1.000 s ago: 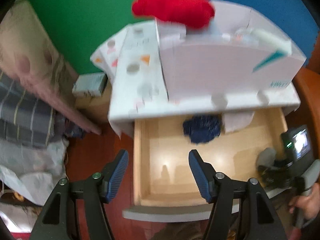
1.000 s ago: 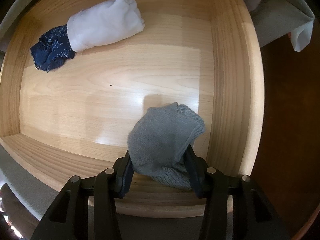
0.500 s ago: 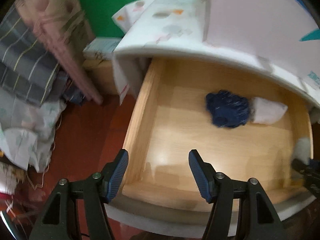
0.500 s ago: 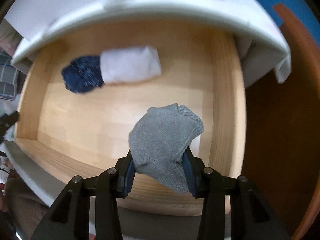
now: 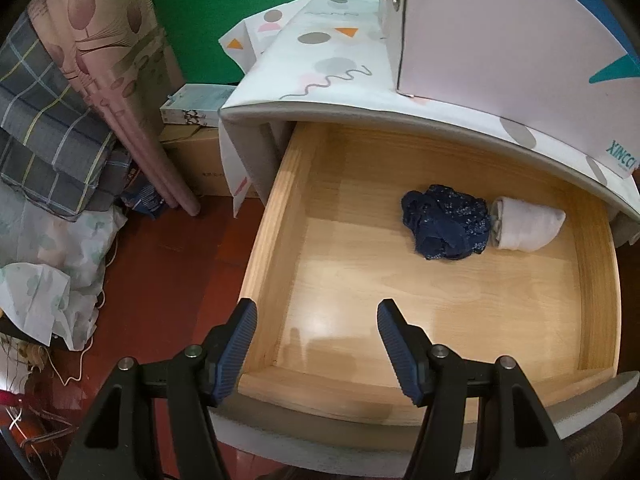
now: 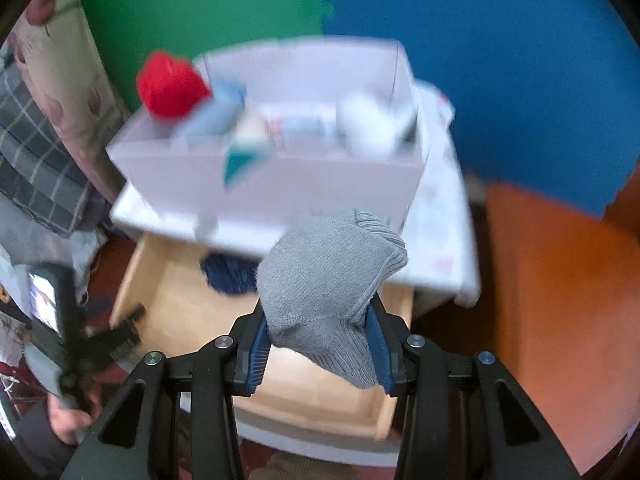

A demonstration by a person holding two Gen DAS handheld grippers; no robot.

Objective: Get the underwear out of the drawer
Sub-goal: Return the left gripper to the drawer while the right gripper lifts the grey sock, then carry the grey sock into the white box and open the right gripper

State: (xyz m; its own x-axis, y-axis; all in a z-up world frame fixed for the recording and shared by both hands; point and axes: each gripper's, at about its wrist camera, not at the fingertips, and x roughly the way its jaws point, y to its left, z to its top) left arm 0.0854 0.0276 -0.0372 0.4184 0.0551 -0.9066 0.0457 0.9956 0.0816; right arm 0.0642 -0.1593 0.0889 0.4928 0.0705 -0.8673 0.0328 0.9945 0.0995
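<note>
- Right tongs [image 6: 316, 344] are clamping a grey knit piece [image 6: 328, 280], pads pressing its lower half from both sides; most of it is bulging out above the jaws.
- In the right wrist view, that grey piece is hanging above the open drawer [image 6: 160, 280], not resting on anything. View is motion-blurred, so finer detail isn't readable.
- Left tongs [image 5: 314, 344] are standing apart with nothing between the jaws, pointing steeply down over the drawer's front-left corner.
- Two items are lying in the drawer [image 5: 280, 216], near the back: a crumpled dark blue garment [image 5: 444, 228] and a rolled white garment [image 5: 528, 228], touching side by side.
- Key relation for the next pick: both are sitting ahead and to the right of the left tongs in its view, blue one nearer, white one just beyond it toward the right wall.
- White roll's long axis is running left-right across the drawer; blue one is a lump with no clear axis.
- Judgement: the left hand is the free one and closer to the blue garment, so it's looking like the candidate for that grab while the right is carrying the grey piece away.
- White box [image 6: 280, 160] on the cloth-covered cabinet top [image 5: 320, 68] is overhanging the back edge of the drawer, so approach room from above is looking tight there.
</note>
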